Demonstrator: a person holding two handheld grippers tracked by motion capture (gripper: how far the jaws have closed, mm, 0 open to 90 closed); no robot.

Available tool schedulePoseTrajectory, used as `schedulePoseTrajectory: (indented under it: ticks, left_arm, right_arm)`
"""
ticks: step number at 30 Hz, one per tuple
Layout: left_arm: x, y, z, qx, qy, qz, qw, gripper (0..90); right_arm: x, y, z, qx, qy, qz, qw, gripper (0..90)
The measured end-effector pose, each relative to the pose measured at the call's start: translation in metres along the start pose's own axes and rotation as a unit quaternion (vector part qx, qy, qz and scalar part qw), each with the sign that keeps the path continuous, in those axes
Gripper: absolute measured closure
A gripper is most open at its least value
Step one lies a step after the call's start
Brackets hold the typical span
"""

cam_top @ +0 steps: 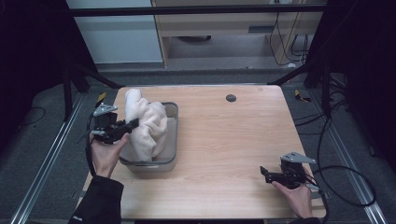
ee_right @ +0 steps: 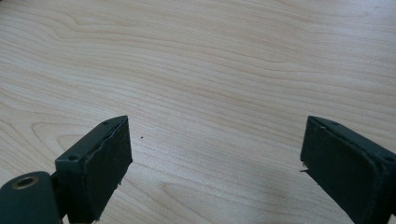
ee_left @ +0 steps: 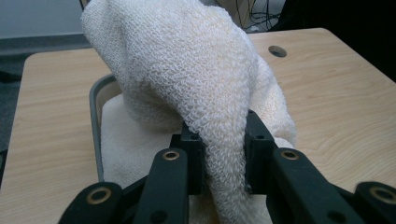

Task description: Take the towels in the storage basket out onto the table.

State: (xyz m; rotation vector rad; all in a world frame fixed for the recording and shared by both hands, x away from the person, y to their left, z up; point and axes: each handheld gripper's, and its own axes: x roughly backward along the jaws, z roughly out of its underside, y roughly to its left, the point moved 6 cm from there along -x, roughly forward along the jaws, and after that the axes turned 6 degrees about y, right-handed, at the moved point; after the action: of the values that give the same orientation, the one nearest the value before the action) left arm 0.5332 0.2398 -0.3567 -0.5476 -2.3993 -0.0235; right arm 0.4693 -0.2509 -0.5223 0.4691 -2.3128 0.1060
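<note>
- Two grippers sit at the near side of the wooden surface [cam_top: 224,140], each held in a person's hand.
- At about 4 o'clock on the surface, the right gripper [cam_top: 266,172] hovers low near the near edge, its fingers [ee_right: 100,163] spread wide with bare wood grain between them.
- The right hand [cam_top: 299,198] holds it from behind, and a black cable [cam_top: 345,186] loops off past the right edge.
- At about 9 o'clock, the left gripper [cam_top: 133,123] has its fingers [ee_left: 257,140] pinched narrow on a fold of the white towel [cam_top: 147,123], the knitted cloth squeezed between the two pads.
- The left hand [cam_top: 107,154], in a dark sleeve [cam_top: 100,200], grips it from the near side.
- The towel rises in a bunched heap above the grey bin [cam_top: 172,135], its lower part lying inside the bin.
- Farther off, at about 12 o'clock, a small dark round hole [cam_top: 230,98] marks the surface near its far edge.
</note>
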Motion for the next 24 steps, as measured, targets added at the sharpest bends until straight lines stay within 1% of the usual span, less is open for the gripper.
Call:
schedulePoseTrajectory:
  ticks: [5, 8, 14, 18, 21, 24]
  left_arm:
    - [0.014, -0.005, -0.011, -0.004, -0.017, 0.007, 0.9998, 74.2]
    - [0.02, -0.007, -0.018, -0.003, -0.027, 0.011, 0.9996, 74.2]
    - [0.026, -0.012, -0.027, -0.001, -0.04, 0.022, 0.9989, 74.2]
    - [0.027, -0.015, -0.031, -0.003, -0.043, 0.025, 0.9988, 74.2]
    - [0.029, -0.019, -0.035, -0.011, -0.047, 0.028, 0.9984, 74.2]
    - [0.031, -0.022, -0.038, -0.014, -0.051, 0.03, 0.9981, 74.2]
  right_arm:
    - [0.0, 0.0, 0.0, 0.0, 0.0, 0.0, 1.0, 8.8]
    - [0.0, 0.0, 0.0, -0.001, -0.001, -0.001, 1.0, 8.9]
    - [0.0, 0.0, 0.0, 0.0, -0.002, -0.001, 1.0, 8.9]
    - [0.0, 0.0, 0.0, -0.001, 0.0, -0.001, 1.0, 8.9]
    - [0.0, 0.0, 0.0, 0.0, -0.001, 0.0, 1.0, 8.9]
    - [0.001, -0.001, 0.0, 0.003, -0.003, 0.001, 1.0, 9.0]
